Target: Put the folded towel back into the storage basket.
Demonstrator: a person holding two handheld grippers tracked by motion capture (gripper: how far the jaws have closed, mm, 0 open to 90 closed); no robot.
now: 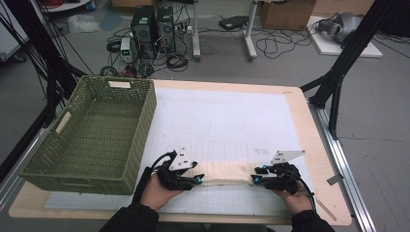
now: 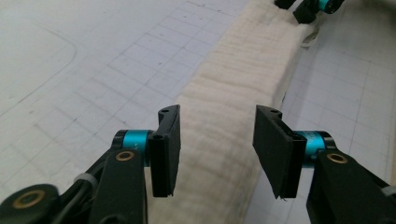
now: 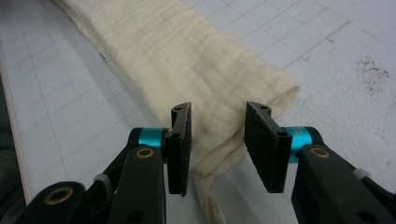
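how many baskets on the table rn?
1. A green woven basket sits on the table's left side, left of the folded cream cloth that lies between the two tongs. It looks empty; none seems hidden.

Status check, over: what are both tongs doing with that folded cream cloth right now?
Left tongs open, astride one end of the cream cloth, pads clear. Right tongs open over the other end. Cloth lies flat on the table. Green basket off left, nothing in the way.

No readable text, label, brand or number shows on anything here
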